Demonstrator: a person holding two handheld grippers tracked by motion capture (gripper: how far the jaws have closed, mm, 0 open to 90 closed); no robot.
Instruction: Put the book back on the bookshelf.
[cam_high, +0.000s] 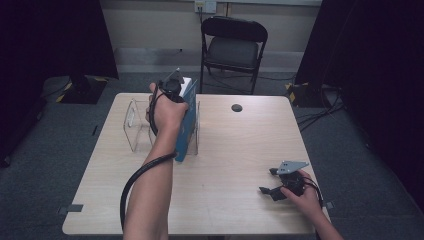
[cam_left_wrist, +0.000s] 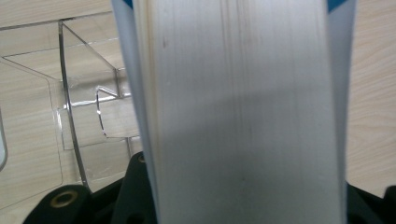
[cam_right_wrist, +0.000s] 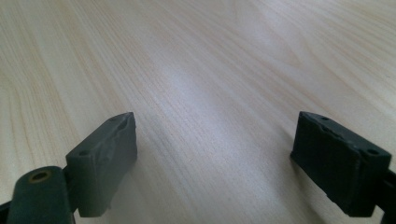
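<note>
The left claw (cam_high: 176, 92) is gripping a blue book (cam_high: 188, 122) upright, long axis vertical, directly over the clear rack (cam_high: 135, 127) — the right claw (cam_high: 272, 182) is resting open, well apart from it.

Book (cam_high: 188, 120) clamped in the left gripper (cam_high: 172, 89) has a blue cover w/ white page edges; clear see-thru stand (cam_high: 137, 125) just beside it; table (cam_high: 235, 150) under the black right gripper (cam_high: 272, 182) is pale wood grain; small black dot (cam_high: 236, 107) further out.
</note>
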